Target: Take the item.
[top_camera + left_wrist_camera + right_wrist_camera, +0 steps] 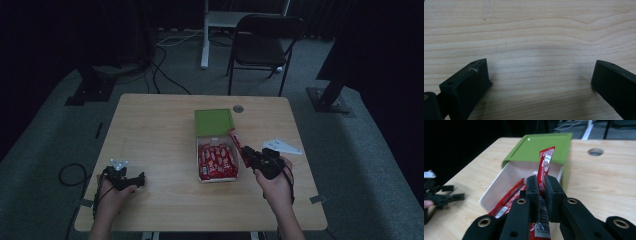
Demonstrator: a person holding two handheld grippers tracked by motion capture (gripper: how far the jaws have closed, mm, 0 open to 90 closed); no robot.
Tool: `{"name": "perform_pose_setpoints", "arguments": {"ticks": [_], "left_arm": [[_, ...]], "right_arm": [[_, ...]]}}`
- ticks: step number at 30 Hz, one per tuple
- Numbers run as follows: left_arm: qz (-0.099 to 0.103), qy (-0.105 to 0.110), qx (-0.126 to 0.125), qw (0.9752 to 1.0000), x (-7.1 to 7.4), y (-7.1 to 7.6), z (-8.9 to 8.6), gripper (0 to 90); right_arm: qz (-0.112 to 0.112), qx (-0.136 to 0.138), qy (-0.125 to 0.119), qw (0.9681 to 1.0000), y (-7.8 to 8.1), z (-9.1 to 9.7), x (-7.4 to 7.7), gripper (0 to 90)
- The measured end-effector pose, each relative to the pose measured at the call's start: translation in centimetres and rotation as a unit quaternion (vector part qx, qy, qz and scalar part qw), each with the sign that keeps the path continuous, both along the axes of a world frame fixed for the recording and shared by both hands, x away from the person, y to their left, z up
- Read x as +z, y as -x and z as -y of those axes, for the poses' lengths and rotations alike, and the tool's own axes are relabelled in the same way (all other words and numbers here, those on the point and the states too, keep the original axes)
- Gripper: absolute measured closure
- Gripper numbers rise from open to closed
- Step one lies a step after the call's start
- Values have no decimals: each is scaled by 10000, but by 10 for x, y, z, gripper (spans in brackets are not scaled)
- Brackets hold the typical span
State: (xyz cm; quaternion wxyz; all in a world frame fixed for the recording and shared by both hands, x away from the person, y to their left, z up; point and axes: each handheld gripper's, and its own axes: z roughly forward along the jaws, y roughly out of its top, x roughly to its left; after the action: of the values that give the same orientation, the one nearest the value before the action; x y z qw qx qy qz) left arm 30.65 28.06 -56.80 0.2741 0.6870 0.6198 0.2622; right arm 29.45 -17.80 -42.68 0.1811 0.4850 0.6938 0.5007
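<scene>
- High view: risk sits with the right gripper (248, 155), whose jaws pinch 1 red packet (235, 140) just right of the white box (216, 179). I judge that the long packet, standing up and away from the jaws, could swing and catch the box wall or the green lid (214, 121) behind the box. The left gripper (131, 181) rests well left of the box on the wooden table (155, 130). Around the table lie grey carpet, cables and dark curtains; a folding chair (262, 42) stands far behind the box.
- Left gripper view: jaws stand wide with bare wood grain between them, nothing held.
- Right gripper view: the packet is clamped near its lower part, just above the box; a thin, slick wrapper could slide out, I think.
</scene>
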Motion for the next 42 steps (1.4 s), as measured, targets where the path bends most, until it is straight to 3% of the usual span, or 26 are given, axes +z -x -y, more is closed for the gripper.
{"name": "perform_pose_setpoints", "arguments": {"ticks": [6,7,13,25,31,42], "left_arm": [[-4,-1,-1,10000,0,0,0,22],[-1,-1,0,10000,0,0,0,22],[-1,-1,0,10000,0,0,0,22],[4,2,-1,10000,0,0,0,22],[4,2,-1,10000,0,0,0,22],[3,3,0,10000,0,0,0,22]], "right_arm": [[-6,-205,-60,9998,-3,17,0,821],[16,-377,-29,9993,-5,29,-1,821],[18,-637,-25,9980,-10,48,-2,821],[-11,-1292,120,9915,-23,84,-18,821],[-10,-1458,145,9892,-28,89,-26,821],[-239,-1736,181,9844,-41,104,-50,821]]}}
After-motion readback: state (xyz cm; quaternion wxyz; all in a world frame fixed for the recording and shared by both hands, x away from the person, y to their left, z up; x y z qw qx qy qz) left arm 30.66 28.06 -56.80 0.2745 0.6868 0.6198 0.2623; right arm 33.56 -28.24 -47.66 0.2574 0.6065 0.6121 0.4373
